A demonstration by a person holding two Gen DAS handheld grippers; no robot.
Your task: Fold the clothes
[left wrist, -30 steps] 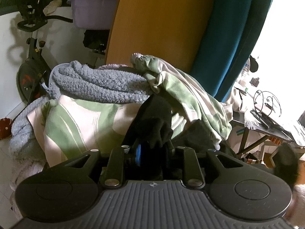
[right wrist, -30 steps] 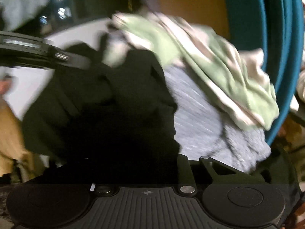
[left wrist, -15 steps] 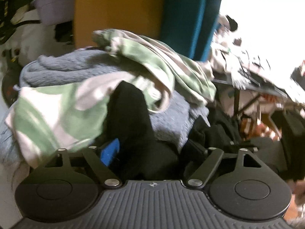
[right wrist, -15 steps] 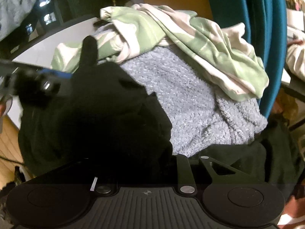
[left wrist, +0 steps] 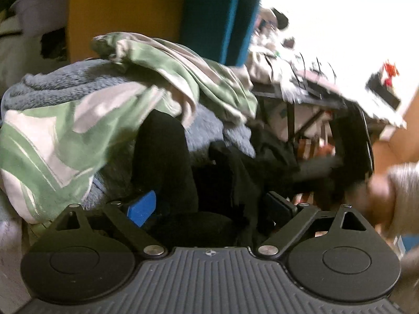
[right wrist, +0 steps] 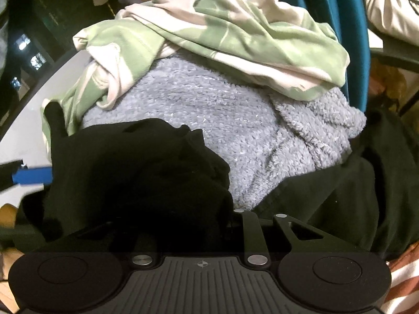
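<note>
Barely begun, by the look of it: nothing folded anywhere in view. Heaped high against a teal curtain (right wrist: 358, 41), a grey fleece blanket (right wrist: 209, 120), with a green-and-cream patterned garment (right wrist: 235, 31) slumped across the top, both crumpled. Draped lower right, a dark green garment (right wrist: 340, 198), likewise unsorted. Bunched in front of the heap, a black garment (right wrist: 136, 172), wadded rather than spread flat, so no clear long axis to report; seen from the left wrist as a dark band (left wrist: 165, 162) rising steeply from between the fingers toward the patterned cloth, with more black fabric trailing off to the right. Left tongs (left wrist: 209, 206) spread wide, blue-padded finger (left wrist: 141, 208) on one side and dark finger on the other, black cloth lying between them but not pinched. Right tongs (right wrist: 183, 225) smothered in the same black cloth; linkage drawn in close, fingertips buried, grip impossible to judge. Left to do, as a judgement: shaking out the black piece, laying it flat, every fold, then the other items in the pile.
</note>
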